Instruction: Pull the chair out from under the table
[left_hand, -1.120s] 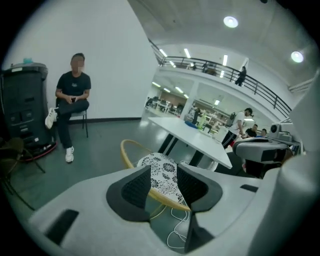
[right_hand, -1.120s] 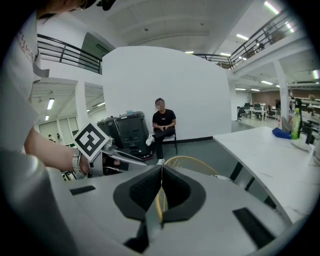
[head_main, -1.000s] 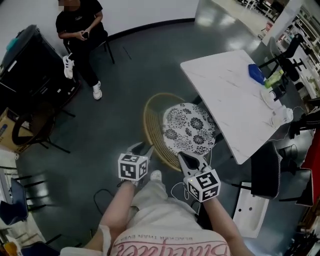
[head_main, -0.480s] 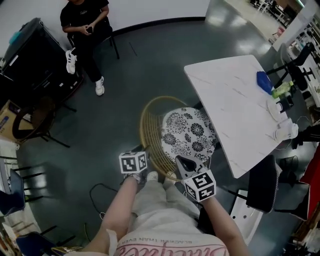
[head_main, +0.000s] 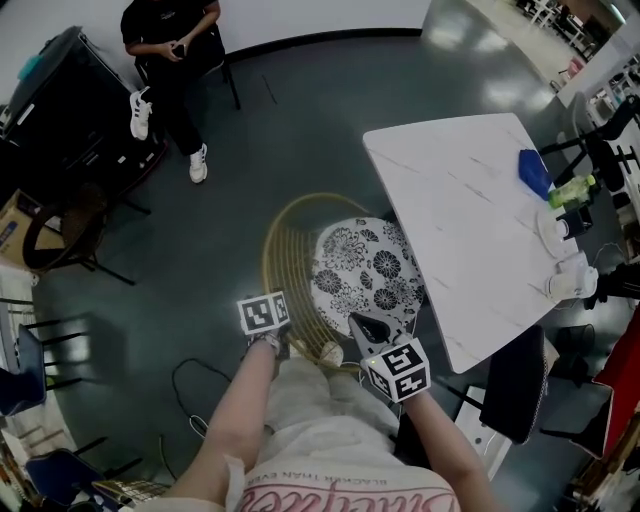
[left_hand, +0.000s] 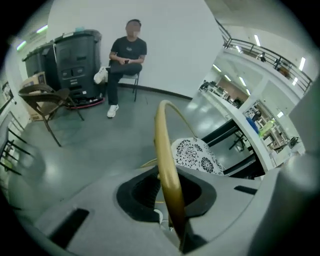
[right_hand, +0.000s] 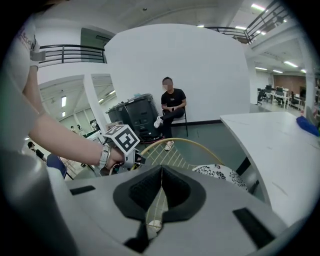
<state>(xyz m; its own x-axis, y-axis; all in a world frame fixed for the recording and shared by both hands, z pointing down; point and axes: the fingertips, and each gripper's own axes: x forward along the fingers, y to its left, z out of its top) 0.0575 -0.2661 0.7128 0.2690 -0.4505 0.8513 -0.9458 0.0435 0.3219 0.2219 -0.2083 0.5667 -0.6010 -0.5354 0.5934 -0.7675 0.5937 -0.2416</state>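
At the table's (head_main: 450, 200) left long edge: chair (head_main: 365, 275) is still mostly tucked in. The right side of the patterned cushion (head_main: 350, 262) sits under the table edge. The gold rim (head_main: 275, 250) of the backrest arcs on the side away from the table, clear of it.

Left tool (head_main: 273, 345) is on that rim, at the part farthest from the table corner near me. In the left gripper view the gold tube (left_hand: 167, 170) runs straight through the left tool (left_hand: 172, 222). The jaws have just been closing and are now clamped on it.

Right tool (head_main: 362, 322) is between the left tool and the table, at the near edge of the cushion. In the right gripper view its jaws are together (right_hand: 160, 200), with only a thin slit left. The backrest wires (right_hand: 170, 156) show through the slit beyond the jaws. Can't tell whether a wire is pinched.

Blue object (head_main: 535, 172) lies at the far right of the table. A black chair (head_main: 515, 385) stands just off the table's near corner. A seated person (head_main: 170, 50) is well apart from the table, by the wall.
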